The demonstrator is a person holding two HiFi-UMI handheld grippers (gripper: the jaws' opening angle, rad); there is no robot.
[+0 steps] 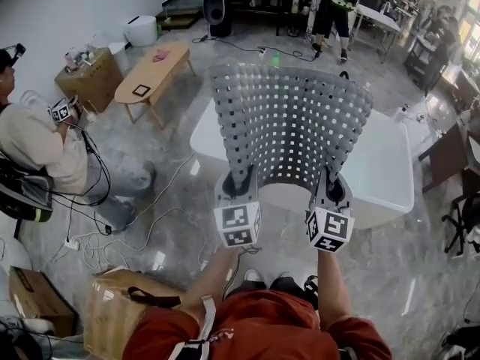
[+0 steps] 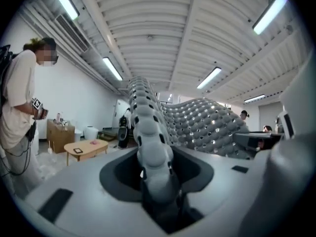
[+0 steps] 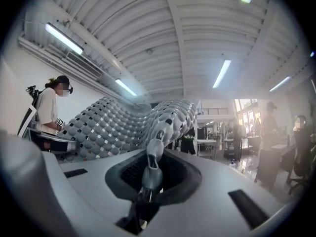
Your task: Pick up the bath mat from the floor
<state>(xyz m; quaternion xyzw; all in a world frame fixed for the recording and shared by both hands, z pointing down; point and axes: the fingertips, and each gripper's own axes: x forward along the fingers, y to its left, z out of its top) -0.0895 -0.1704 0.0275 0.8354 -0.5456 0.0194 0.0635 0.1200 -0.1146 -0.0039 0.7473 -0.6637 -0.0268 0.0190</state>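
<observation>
- Bottom centre of the head view: the person's arms reach forward, a gripper in each hand, marker cubes facing the camera.
- Left gripper (image 1: 240, 180): jaws part-closed, clamped on a bunched, thick bit of the grey perforated rubber bath mat (image 1: 289, 115) at its near left edge.
- Right gripper (image 1: 334, 187): jaws almost together, pinching the thin near right edge.
- Two spaced grips keep the mat spread rather than folding. It fans away mid-frame and looks clear of the glossy grey marble floor (image 1: 172, 227).
- Behind the mat, right: white rectangular low platform (image 1: 390, 171). Upper left: light wooden coffee table (image 1: 154, 70). Neither looks involved.
</observation>
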